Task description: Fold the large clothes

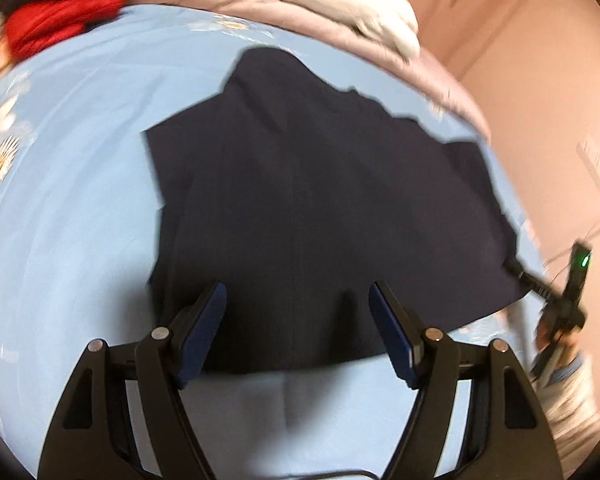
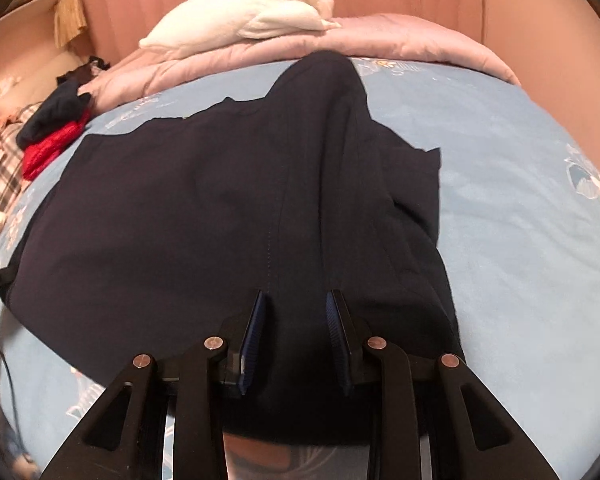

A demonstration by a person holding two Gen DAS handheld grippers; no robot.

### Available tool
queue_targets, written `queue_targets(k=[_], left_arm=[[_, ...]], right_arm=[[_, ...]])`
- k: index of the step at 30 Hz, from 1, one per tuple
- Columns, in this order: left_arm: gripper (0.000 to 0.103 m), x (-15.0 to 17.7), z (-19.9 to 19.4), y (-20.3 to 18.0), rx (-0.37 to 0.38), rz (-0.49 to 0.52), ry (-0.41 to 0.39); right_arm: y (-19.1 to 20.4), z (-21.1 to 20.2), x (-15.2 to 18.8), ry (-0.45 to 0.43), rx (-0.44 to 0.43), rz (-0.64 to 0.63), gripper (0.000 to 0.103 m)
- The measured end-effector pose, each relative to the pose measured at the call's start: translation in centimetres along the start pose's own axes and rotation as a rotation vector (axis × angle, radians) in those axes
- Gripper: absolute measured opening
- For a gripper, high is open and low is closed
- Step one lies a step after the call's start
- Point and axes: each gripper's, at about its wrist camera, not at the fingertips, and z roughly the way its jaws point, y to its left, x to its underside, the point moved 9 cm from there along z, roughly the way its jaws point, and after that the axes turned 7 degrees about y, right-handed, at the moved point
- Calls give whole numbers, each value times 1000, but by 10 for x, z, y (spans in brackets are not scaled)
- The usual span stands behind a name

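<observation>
On the bed (image 1: 80, 208), covered by a light blue floral sheet, a large dark navy garment (image 1: 300, 200) lies spread mostly flat, its far end narrowing toward the bedding piled at the head. Along its middle runs a straight seam, and in the right wrist view one side is folded over on itself with a ragged-looking edge.

Over the near hem, the left hand-held gripper (image 1: 298, 296) hangs with its fingers set wide apart, blue pads (image 1: 210, 312) facing each other and nothing between them. The right hand-held gripper (image 2: 296, 300) sits low over the garment's near edge; its fingers stand a narrow gap apart, and dark cloth fills the view between them, but I cannot tell whether any fold is actually pinched.

At the head of the bed a pink quilt (image 2: 400, 36) is bunched, with a white pillow (image 2: 240, 12) resting on top. Off to one corner, red clothing (image 1: 60, 20) and another dark item (image 2: 56, 112) lie heaped together, well apart from the navy garment.

No containers are visible in either view.
</observation>
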Motion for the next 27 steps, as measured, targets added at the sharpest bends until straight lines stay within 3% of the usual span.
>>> queue_targets(k=[4,9,16,21,27], left_arm=[[89,19,-38,25,72,-141,-79],[92,27,-42,53,203,-322,-79],[92,9,-10,66,375,-461,-37],[92,-11,4,61,420,-454,0],[102,-35,17,55,441,-418,24]], right_arm=[[13,-34,3,-62,-97,35,57],[34,-47,9,-95,-169,37,57],[77,-34,10,-74,-267,21,58],[105,-25,14,-58,-295,-6,58],[132,-25,22,-57,-320,-29,58]])
